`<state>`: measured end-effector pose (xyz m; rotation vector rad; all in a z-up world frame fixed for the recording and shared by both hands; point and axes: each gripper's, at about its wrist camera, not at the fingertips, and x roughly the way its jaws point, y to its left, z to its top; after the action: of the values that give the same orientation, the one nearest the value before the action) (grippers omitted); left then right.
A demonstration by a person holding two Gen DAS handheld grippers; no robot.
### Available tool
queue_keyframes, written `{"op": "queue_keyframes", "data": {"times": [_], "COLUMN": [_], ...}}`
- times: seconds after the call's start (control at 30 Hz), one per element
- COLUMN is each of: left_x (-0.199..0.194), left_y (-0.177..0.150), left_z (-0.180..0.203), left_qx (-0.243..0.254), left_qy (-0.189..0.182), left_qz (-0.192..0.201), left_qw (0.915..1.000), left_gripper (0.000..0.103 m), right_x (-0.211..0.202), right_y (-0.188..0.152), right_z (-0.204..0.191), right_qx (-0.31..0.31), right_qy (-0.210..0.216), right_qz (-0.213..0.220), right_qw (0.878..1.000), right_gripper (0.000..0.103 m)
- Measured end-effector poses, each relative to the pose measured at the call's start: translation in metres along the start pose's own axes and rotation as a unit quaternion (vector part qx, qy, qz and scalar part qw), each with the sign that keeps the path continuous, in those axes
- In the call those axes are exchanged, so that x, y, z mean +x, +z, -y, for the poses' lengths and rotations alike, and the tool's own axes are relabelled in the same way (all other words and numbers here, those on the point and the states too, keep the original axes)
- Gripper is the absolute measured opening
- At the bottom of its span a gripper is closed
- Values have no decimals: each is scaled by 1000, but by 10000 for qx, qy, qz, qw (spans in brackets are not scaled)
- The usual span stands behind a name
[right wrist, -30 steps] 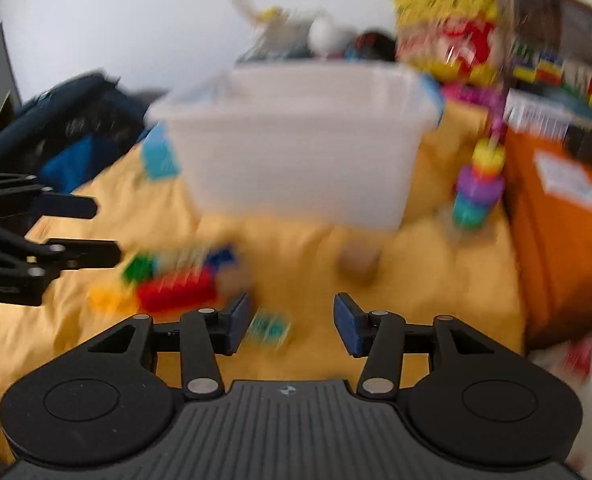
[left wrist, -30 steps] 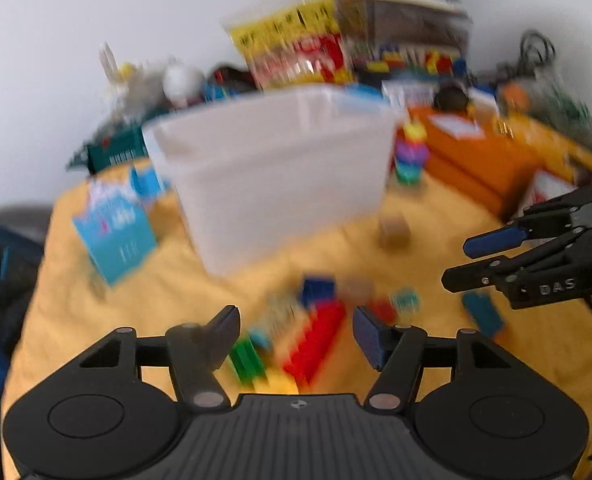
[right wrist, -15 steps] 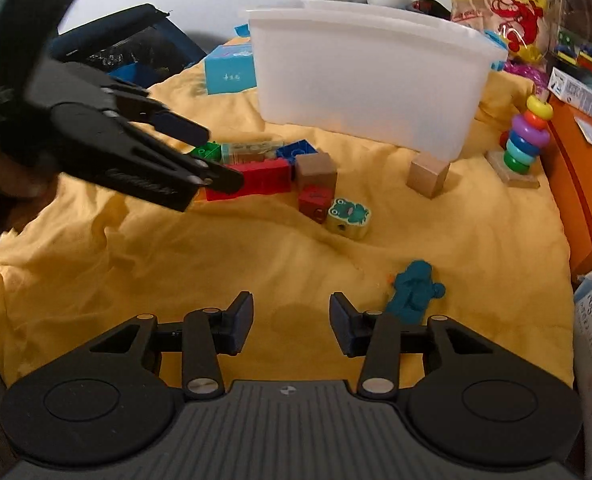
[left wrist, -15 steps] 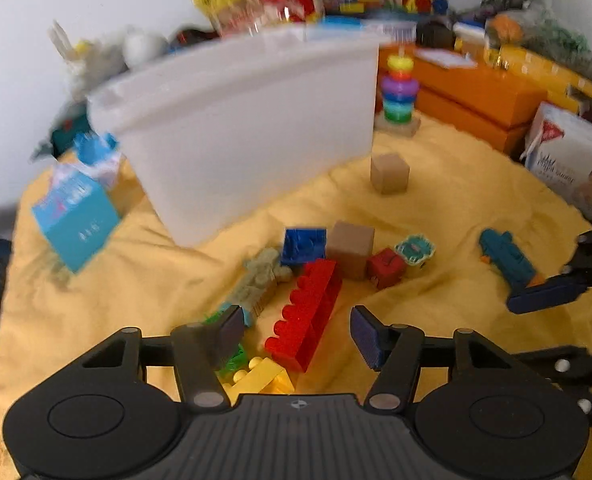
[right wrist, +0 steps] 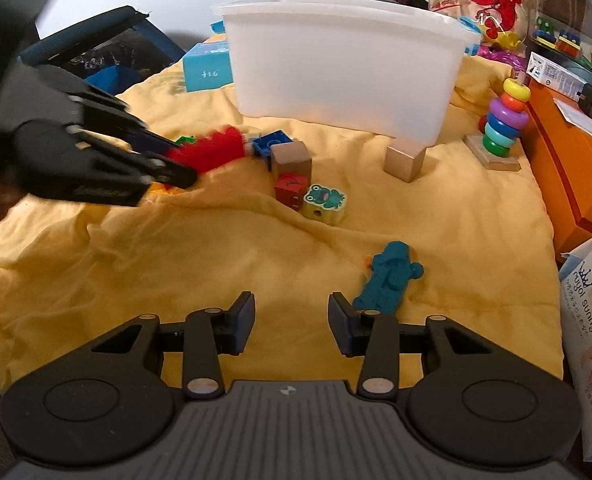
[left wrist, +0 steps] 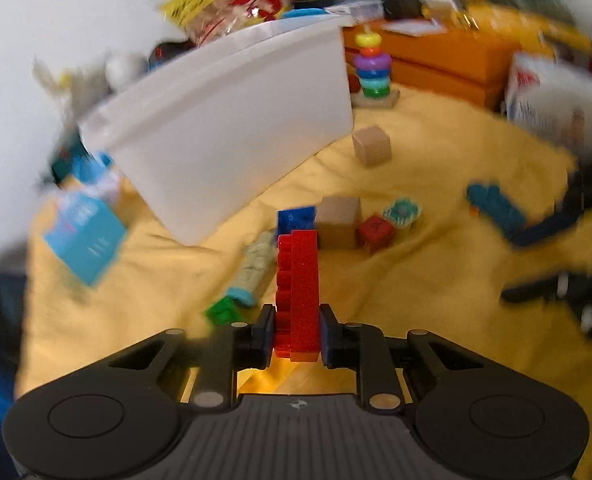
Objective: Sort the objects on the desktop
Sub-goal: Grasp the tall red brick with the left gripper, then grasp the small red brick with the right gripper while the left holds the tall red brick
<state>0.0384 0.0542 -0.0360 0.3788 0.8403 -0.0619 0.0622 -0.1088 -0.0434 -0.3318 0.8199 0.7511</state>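
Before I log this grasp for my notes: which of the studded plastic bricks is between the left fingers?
The long red brick, closing between the left gripper fingers. The blue brick and green brick lie loose on the yellow cloth.

I read this as a home, likely a play corner. A yellow cloth (right wrist: 256,248) covers the surface, with a white plastic bin (right wrist: 344,76) standing on it. Right of the bin I see a ring-stacking toy (right wrist: 500,124); in front of it lie wooden cubes (right wrist: 404,162) and plastic bricks (right wrist: 270,144). Behind the bin sits a snack bag (right wrist: 476,4).
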Motion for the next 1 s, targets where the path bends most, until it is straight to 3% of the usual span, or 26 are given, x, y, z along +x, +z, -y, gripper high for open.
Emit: {"op": "queue_keyframes", "data": {"times": [0.13, 0.4, 0.47, 0.53, 0.67, 0.73, 0.83, 0.93, 1.0], "left_x": [-5, -31, -33, -36, -36, -25, -11, 2, 9], "left_y": [-14, -28, -27, -26, -25, -25, -25, -28, -31], "left_z": [29, 70, 67, 53, 20, 11, 5, 8, 12], "left_qx": [770, 1288, 990, 361, -746, -945, -1266, -1236, -1190], "left_qy": [316, -340, -393, -554, -679, -708, -1114, -1204, -1239], "left_qz": [-74, 351, 374, 431, 551, 358, 161, -15, -117], "left_qw": [9965, 9905, 9936, 9969, 9934, 9924, 9855, 9850, 9851], "left_gripper": [25, 40, 41, 41, 51, 50, 50, 49, 34], "right_x": [1, -3, -2, -2, -1, 2, 16, 31, 42], "right_y": [2, 6, 7, 8, 17, 25, 37, 47, 52], "right_z": [1, 11, 14, 15, 12, 9, 4, 2, 3], "right_qx": [-21, 88, 155, 211, 130, 39, 35, 34, 176], "right_qy": [-21, -115, -78, -40, 143, 280, 333, 363, 426], "right_qz": [13, 119, 98, 88, 255, 346, 346, 376, 274], "right_qw": [10000, 9998, 9998, 9997, 9995, 9990, 9988, 9986, 9986], "right_gripper": [45, 45, 45, 45, 45, 44, 44, 42, 39]}}
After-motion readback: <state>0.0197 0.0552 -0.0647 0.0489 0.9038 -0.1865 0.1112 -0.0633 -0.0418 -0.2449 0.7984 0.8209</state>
